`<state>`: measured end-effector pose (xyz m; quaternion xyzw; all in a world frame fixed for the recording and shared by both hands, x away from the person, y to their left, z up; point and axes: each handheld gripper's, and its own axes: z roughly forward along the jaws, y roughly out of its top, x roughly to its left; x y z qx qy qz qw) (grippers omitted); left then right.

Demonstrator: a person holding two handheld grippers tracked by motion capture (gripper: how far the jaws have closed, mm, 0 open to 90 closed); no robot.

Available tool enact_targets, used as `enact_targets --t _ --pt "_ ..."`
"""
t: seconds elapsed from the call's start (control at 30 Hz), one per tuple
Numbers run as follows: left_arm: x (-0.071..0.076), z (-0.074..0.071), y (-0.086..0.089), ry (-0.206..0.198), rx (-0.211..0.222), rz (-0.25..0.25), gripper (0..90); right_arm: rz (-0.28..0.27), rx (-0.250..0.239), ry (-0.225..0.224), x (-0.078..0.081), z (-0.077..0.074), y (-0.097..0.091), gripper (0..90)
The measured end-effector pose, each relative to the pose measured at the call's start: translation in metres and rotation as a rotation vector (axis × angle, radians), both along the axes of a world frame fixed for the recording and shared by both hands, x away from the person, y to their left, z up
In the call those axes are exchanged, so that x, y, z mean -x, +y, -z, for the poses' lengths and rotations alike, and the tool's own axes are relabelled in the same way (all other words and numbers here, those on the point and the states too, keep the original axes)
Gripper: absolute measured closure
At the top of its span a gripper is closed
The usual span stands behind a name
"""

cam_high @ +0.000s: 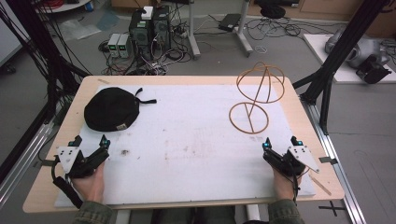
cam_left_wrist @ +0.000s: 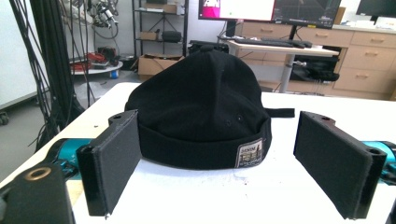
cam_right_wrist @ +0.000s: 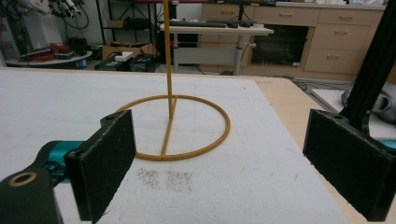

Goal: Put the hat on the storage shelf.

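Observation:
A black cap lies on the white mat at the left; in the left gripper view the cap sits straight ahead with a small label on its brim. My left gripper rests open just short of it, jaws wide apart. A yellow wire hat stand stands at the right, with a ring base and an upright rod. My right gripper is open in front of that base, holding nothing.
The wooden table carries the mat. Black frame posts stand off the right corner, and cables and computer boxes lie on the floor beyond. A strap trails from the cap.

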<state>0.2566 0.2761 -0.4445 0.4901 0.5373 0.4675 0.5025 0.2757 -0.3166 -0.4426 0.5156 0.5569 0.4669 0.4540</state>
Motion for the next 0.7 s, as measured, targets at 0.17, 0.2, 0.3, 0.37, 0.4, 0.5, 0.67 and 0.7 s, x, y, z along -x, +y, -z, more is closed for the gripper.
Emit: enact_targets --t 0.17,0.2,0.3,0.37,0.4,0.5,0.67,0.7 --pt "-0.0006 -0.0005 0.0001 -0.001 0.0 0.006 15.5 -0.002 -0.002 -0.002 -0.0001 -0.0004 0.0007 8.6" --pt "-0.001 -0.0006 0.0001 -0.003 0.001 0.006 15.5 -0.002 -0.001 -0.002 -0.0001 -0.0005 0.0007 8.6" --pt "-0.0012 -0.001 0.0007 -0.001 -0.001 0.005 15.5 -0.002 -0.003 0.002 0.0001 -0.0006 0.0006 8.6" --pt "-0.0013 -0.0013 0.0009 -0.002 -0.003 0.004 15.5 -0.002 -0.006 0.002 -0.0002 -0.0007 0.0006 8.6" --pt "-0.0014 -0.0015 0.0009 -0.002 -0.005 0.003 15.5 -0.002 -0.003 0.004 -0.0004 -0.0007 0.0003 8.6" --pt "-0.0023 -0.002 0.0007 0.001 -0.007 0.003 15.5 0.0 -0.009 0.003 -0.0012 -0.0009 0.0004 8.6" --pt "-0.0054 -0.0033 0.0001 0.003 -0.012 0.004 15.5 -0.002 -0.011 0.0 -0.0057 -0.0019 0.0001 8.6" --pt "-0.0062 -0.0035 -0.0002 0.001 -0.012 0.004 15.5 -0.002 -0.011 0.0 -0.0057 -0.0019 0.0001 8.6"
